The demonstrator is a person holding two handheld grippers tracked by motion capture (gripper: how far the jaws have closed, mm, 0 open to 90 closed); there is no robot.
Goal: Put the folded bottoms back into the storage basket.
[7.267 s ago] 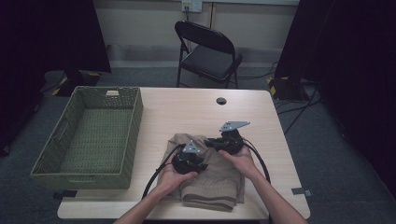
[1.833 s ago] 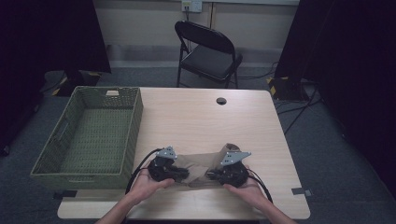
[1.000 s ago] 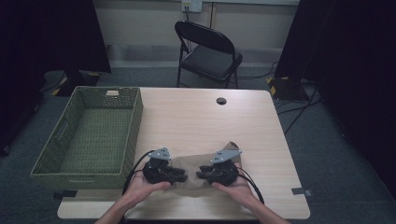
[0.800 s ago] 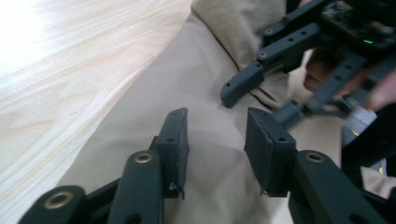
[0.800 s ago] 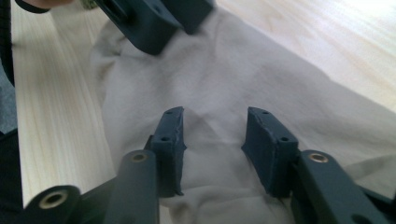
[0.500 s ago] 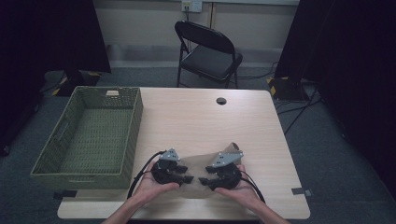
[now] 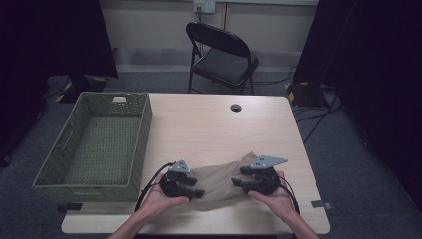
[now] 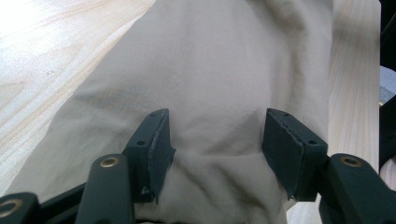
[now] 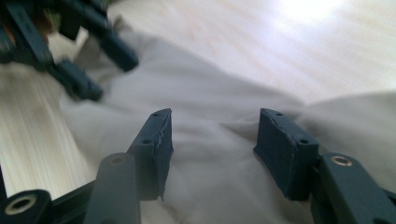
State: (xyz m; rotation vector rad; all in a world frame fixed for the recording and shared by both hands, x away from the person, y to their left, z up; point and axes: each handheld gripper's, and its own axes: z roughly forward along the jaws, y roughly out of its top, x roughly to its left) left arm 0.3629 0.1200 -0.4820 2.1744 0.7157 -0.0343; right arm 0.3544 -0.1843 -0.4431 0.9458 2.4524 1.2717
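A tan folded cloth lies near the table's front edge, between my two grippers. My left gripper rests at the cloth's left end. In the left gripper view it stands open, its jaws having just been opening; the cloth lies loose under and between the pads, which do not pinch it. My right gripper is at the cloth's right end. It is open too, having widened a moment ago over the slack cloth. The left gripper shows blurred at the upper left of the right gripper view.
A green woven basket stands on the left of the wooden table. A small black round cap sits near the far edge. A black folding chair stands behind the table.
Both grippers' jaws have opened and let go of the cloth. The right gripper has drawn back to the right and lifted slightly. The left gripper has stayed about where it was.
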